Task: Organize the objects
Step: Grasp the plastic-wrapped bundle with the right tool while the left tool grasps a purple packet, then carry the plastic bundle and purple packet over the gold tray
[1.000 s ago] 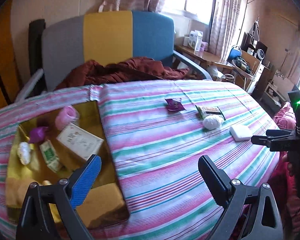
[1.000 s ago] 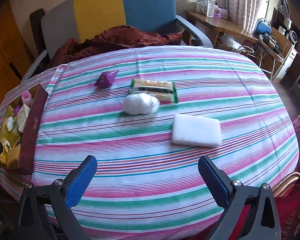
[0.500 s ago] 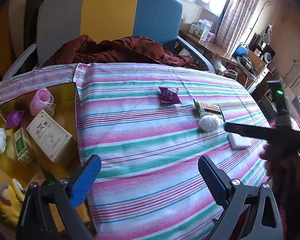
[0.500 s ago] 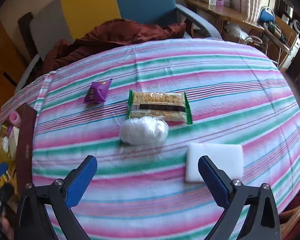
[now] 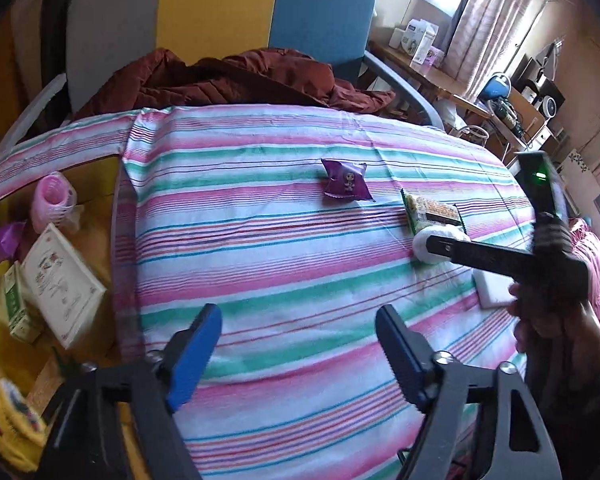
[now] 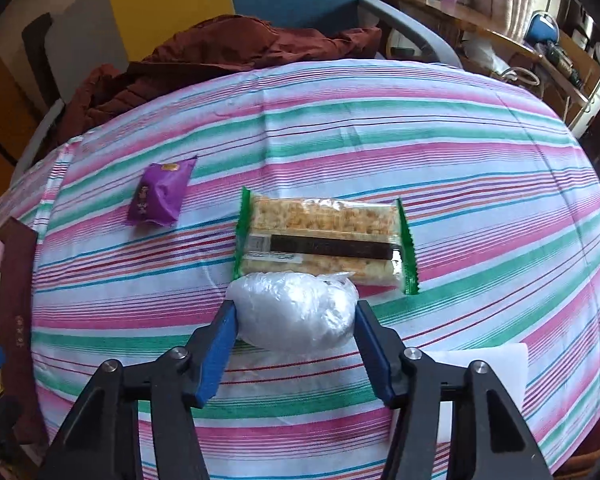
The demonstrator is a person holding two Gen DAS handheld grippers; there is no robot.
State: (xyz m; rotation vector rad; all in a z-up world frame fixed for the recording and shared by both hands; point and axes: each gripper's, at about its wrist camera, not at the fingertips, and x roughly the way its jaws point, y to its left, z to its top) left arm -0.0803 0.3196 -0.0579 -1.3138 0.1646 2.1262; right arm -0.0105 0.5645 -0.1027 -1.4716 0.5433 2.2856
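On the striped tablecloth (image 6: 420, 152) lie a purple candy packet (image 6: 160, 196), a green-edged cracker pack (image 6: 324, 236) and, just in front of it, a white plastic-wrapped bundle (image 6: 296, 320). My right gripper (image 6: 296, 308) is closing on that bundle, and its blue pads touch both sides. In the left wrist view the right gripper (image 5: 444, 248) reaches in from the right over the bundle (image 5: 420, 254). My left gripper (image 5: 298, 316) hovers over bare cloth, its jaws closing with nothing between them. The purple packet (image 5: 346, 182) lies well beyond it.
A gold-lined box (image 5: 96, 184) at the table's left edge holds a pink cup (image 5: 54, 200), a white carton (image 5: 60, 284) and a small green box (image 5: 18, 308). A flat white pad (image 6: 484, 360) lies right of the bundle. A chair with a maroon jacket (image 5: 228, 80) stands behind.
Both grippers moved forward and down. The right one came down around the white bundle and its jaws narrowed onto it. The left jaws also narrowed, over bare cloth.
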